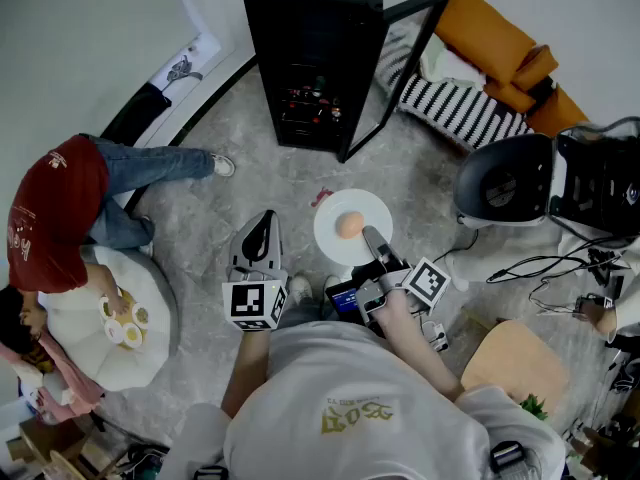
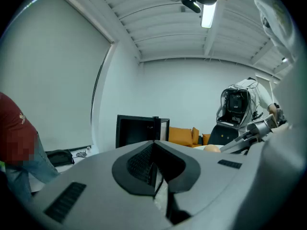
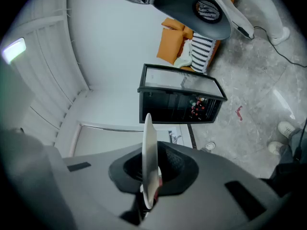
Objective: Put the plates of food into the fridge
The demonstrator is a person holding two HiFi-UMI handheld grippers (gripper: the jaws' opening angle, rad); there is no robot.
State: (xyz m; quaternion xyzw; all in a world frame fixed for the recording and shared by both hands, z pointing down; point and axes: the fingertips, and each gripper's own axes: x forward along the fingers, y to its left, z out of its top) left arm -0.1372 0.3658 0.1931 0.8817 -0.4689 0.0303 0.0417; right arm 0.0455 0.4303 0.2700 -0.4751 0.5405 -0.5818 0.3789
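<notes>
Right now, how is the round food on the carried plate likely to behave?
The round orange food will probably roll if the white plate tilts: nothing visible holds it in place. The plate looks rigid; held only at its rim by the right gripper, it may tip.

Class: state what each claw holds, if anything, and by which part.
The right claw grips the white plate by its rim; the left claw is shut on nothing.
</notes>
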